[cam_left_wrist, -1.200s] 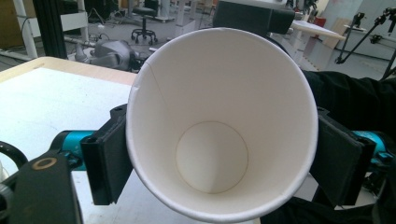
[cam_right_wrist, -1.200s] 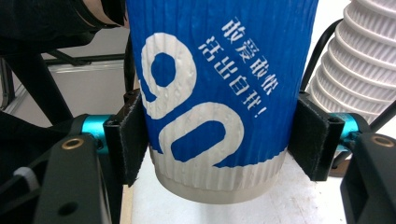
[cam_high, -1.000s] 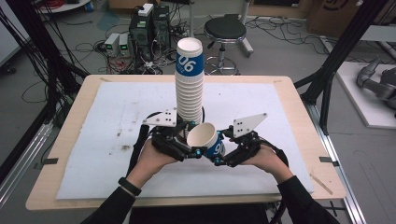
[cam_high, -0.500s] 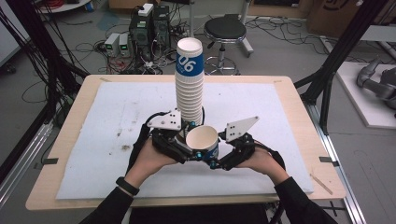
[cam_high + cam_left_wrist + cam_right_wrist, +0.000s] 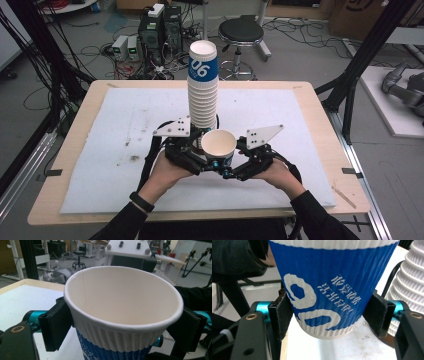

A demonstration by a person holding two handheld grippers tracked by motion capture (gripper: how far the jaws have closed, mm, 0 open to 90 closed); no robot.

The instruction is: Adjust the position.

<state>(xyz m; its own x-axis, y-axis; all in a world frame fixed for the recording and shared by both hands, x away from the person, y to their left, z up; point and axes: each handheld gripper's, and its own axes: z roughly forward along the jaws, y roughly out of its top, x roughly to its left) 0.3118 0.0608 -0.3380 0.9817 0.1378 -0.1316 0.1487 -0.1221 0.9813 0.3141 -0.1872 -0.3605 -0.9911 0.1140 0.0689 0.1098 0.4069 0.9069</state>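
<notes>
Both forearms enter from the bottom of the high view in black sleeves, and a black band sits on the left wrist. The left gripper (image 5: 202,162) and the right gripper (image 5: 231,167) are black, each topped with a grey three-cornered plate with dark screws. Their fingers (image 5: 283,315) are flat black pads on turquoise metal parts. Black cables trail behind.

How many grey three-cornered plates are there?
2. One plate sits on the left tongs, beside the cup stack; the other sits on the right tongs. None seems hidden.
</notes>
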